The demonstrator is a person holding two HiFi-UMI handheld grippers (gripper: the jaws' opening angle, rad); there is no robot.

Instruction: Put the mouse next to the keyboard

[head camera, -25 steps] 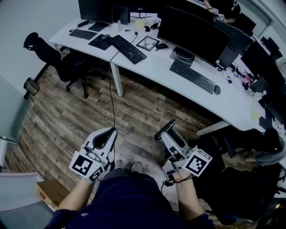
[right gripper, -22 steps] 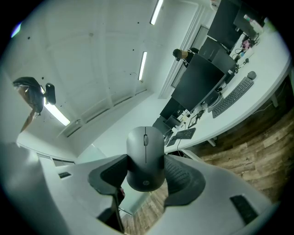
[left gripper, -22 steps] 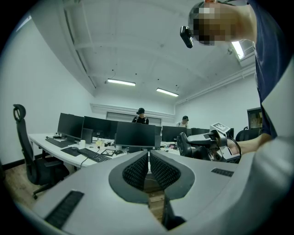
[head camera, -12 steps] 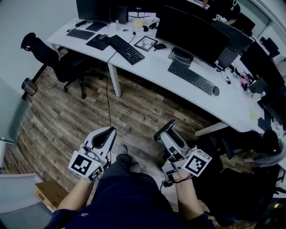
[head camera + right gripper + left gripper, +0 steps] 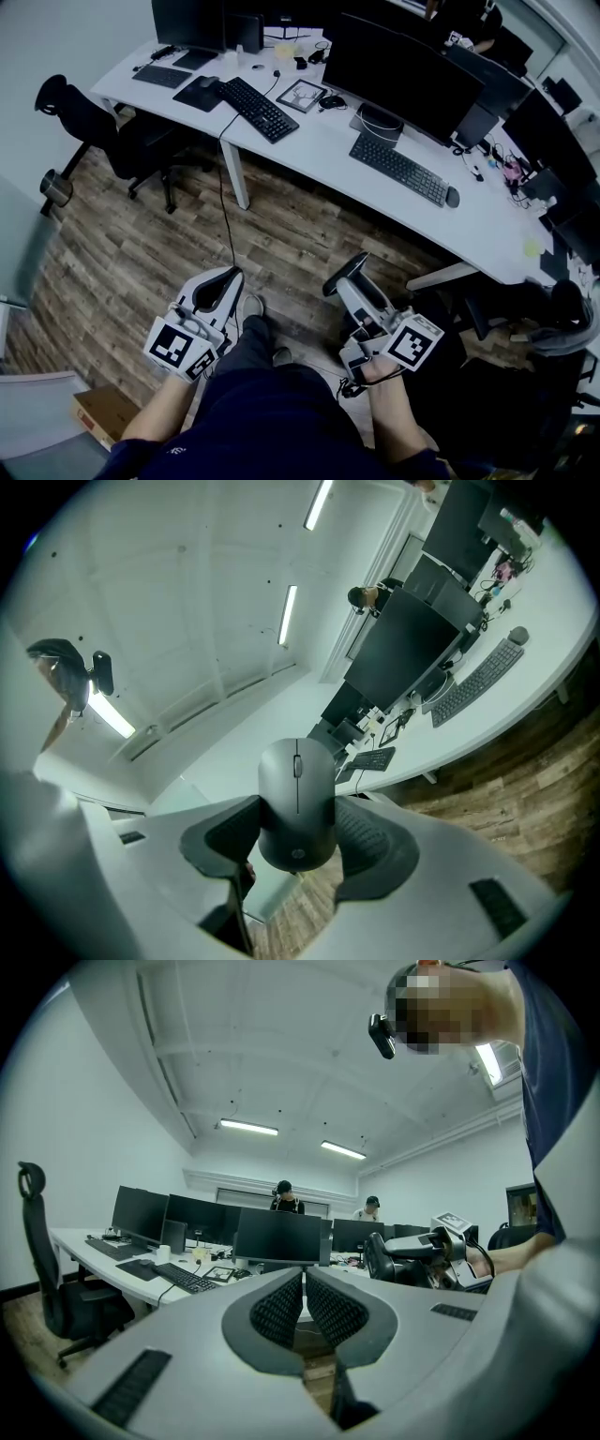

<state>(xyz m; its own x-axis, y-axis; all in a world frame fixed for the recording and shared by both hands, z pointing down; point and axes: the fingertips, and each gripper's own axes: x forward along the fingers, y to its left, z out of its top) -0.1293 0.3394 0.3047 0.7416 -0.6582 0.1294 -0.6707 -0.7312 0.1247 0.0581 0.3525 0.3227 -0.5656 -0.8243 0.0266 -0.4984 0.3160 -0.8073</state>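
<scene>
- Comparing the head view with a second ago: the white tabletop and the chair at upper left have drifted up and to the left of the frame, and a shoe has swung forward over the wood floor. Judged as a step taken toward the desks.
- Both grippers sit in the same lower-centre part of the frame as before — no reach has started.
- Right gripper: jaws clenched on the mouse, which stands nose-up between the pads in the right gripper view, held by its flanks. The grasp looks square and centred, with no tilt visible.
- Left gripper: jaws pressed together with nothing between them; idle.
- Task's thing: the mouse is carried in the air, well apart from the tabletop, which lies across the upper half of the head view.
- Target: the nearest keyboard lies at centre right of the frame, and a second keyboard at upper centre. Which one is meant cannot be told. A small dark item already lies just beside the right end of the nearest one.
- Assessment: pick-up done, transport under way, placement not yet begun — more approach is needed before setting down.
</scene>
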